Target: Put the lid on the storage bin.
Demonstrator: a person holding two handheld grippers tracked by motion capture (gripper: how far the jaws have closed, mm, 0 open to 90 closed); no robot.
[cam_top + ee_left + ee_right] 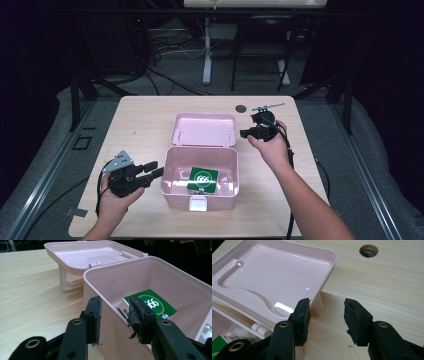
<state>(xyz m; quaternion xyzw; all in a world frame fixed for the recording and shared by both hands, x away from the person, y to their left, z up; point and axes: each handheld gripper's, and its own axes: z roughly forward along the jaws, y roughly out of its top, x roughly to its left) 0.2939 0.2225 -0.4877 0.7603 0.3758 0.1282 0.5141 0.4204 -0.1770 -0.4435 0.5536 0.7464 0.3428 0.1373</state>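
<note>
A pink plastic box (200, 197) stands open in the middle of the table, its lid (204, 129) folded back flat behind it. Inside lies a green packet (203, 178) printed with "666". My left gripper (155, 169) is open at the box's left wall, one jaw on each side of the wall (113, 310) in the left gripper view, with the green packet (150, 305) just beyond. My right gripper (245, 133) is open beside the lid's right edge (322, 287), nothing between its jaws.
The light wooden table (145, 125) has a round cable hole (241, 107) near its far edge, seen also as a hole (368, 250) in the right gripper view. Table legs and cables stand on the dark floor behind.
</note>
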